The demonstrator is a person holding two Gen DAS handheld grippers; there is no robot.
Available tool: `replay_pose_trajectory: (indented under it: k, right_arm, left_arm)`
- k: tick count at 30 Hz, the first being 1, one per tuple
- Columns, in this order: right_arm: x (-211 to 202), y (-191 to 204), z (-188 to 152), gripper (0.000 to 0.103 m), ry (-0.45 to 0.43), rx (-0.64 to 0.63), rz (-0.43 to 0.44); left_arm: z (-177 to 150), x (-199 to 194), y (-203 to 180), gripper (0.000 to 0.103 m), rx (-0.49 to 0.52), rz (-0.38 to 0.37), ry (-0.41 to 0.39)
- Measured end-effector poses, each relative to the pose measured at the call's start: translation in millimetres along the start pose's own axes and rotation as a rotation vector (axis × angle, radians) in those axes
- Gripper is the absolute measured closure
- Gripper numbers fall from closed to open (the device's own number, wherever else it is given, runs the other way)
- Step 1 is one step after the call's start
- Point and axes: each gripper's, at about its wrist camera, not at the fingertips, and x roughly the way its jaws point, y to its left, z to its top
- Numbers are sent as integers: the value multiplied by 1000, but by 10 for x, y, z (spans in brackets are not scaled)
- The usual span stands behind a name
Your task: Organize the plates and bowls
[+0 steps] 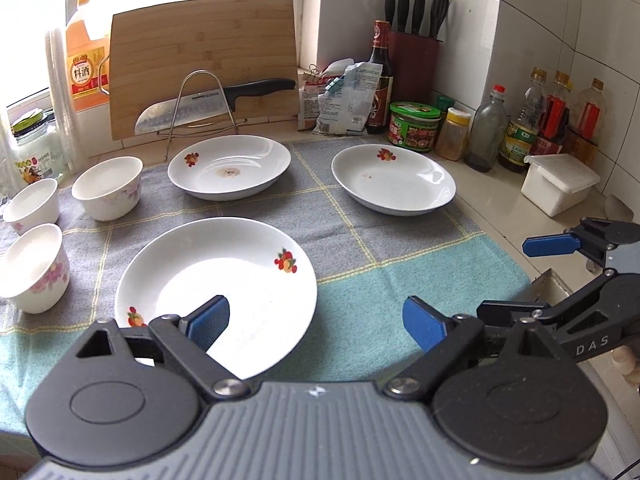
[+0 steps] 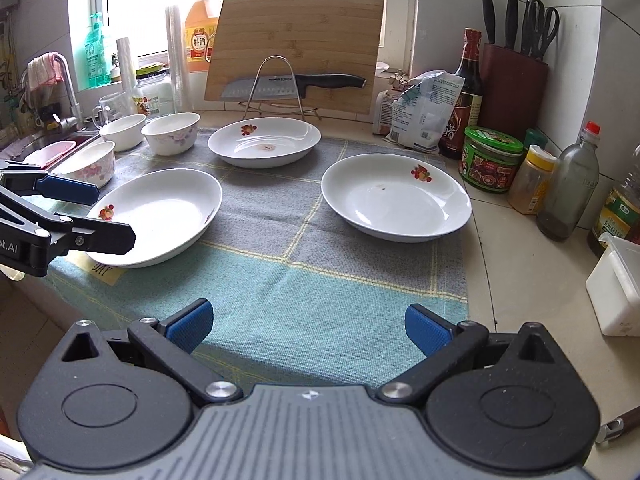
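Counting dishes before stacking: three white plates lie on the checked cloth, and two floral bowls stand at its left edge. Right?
Not quite. Three plates is right, but the left wrist view shows three floral bowls, not two.

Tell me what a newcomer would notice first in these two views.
Three white plates with fruit prints lie apart on the checked cloth: the near-left plate, the back plate and the right plate. Three flowered bowls cluster at the cloth's left edge. Behind them a knife rests in a wire rack against an upright cutting board, while the open left gripper hovers by the near-left plate.
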Motion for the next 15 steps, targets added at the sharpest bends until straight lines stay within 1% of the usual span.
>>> replay_pose_trajectory:
  k: [4, 10, 13, 15]
  right_arm:
    - [78, 104, 5, 0, 16, -26, 12]
    - [249, 197, 120, 0, 22, -26, 39]
    - [360, 227, 198, 0, 25, -24, 47]
    - [428, 251, 246, 0, 26, -19, 60]
  left_arm:
    - [-105, -5, 132, 10, -1, 31, 29]
    - [-239, -2, 333, 10, 10, 81, 76]
    - [-317, 36, 460, 10, -6, 95, 111]
    - [-358, 86, 556, 10, -38, 93, 139]
